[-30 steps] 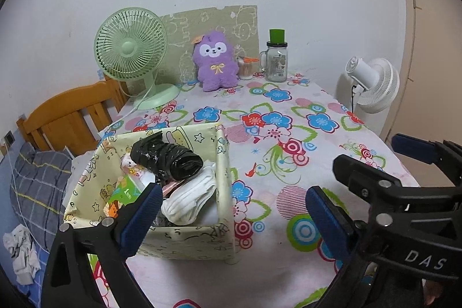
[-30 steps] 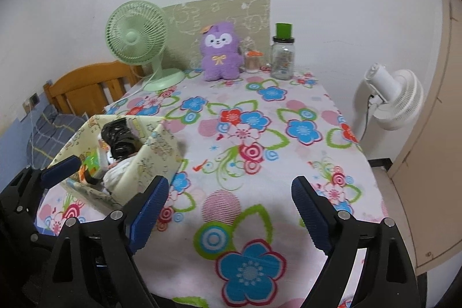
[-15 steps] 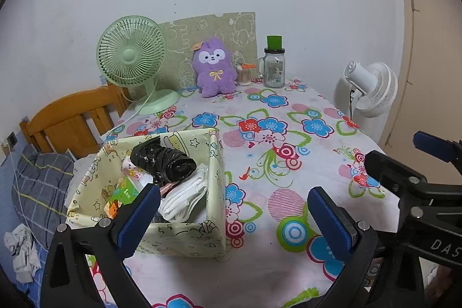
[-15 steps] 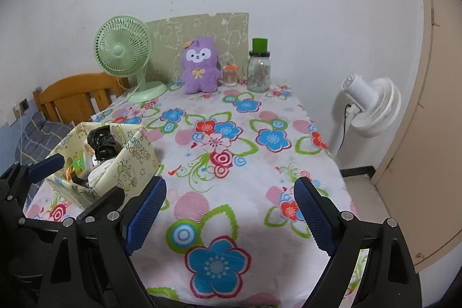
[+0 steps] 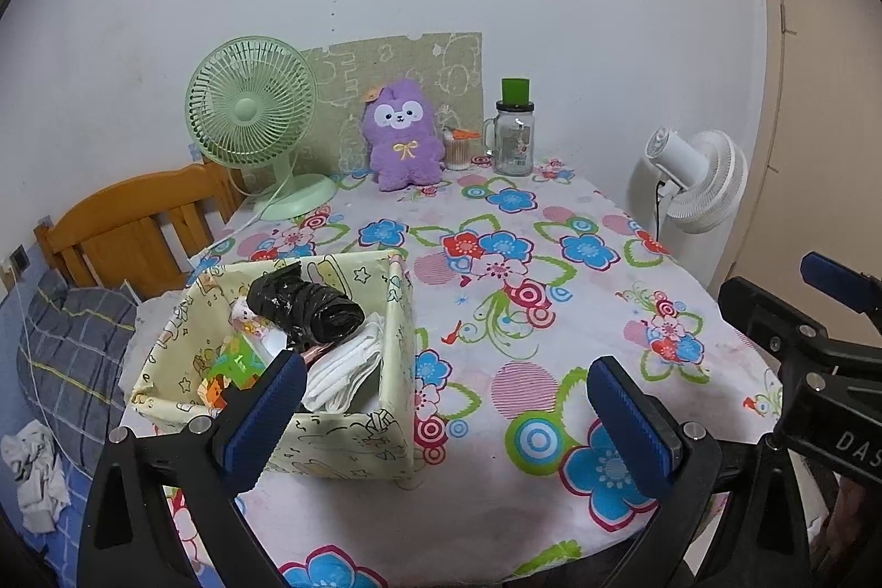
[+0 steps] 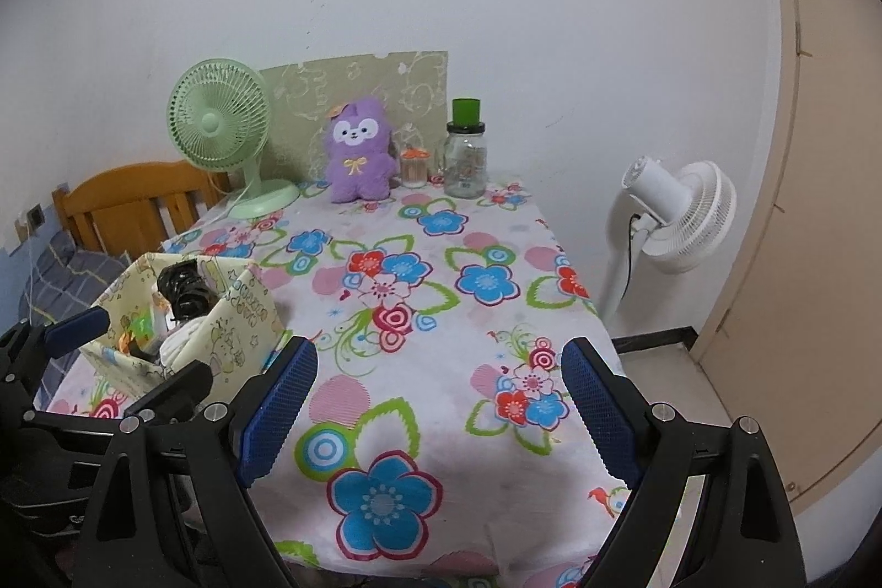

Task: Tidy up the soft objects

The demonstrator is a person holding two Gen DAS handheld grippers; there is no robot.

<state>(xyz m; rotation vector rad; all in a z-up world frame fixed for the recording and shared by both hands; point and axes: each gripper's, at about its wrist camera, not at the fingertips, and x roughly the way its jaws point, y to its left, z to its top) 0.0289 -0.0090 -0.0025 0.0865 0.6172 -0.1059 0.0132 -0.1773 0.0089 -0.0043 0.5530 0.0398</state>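
Having drawn back from the table [image 6: 496, 268], both grippers, left [image 5: 446, 417] and right [image 6: 438, 409], hang wide open and empty, the bin [image 5: 394, 312] at lower left packed, sorting seemingly finished.

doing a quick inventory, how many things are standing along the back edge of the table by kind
fans: 1, the green desk fan
plush toys: 1, the purple plush
small containers: 1, the orange-lidded pot
glass jars: 1, the mug jar with a green cap
total: 4
The white fan stands on the floor beside the table, so it is not counted.
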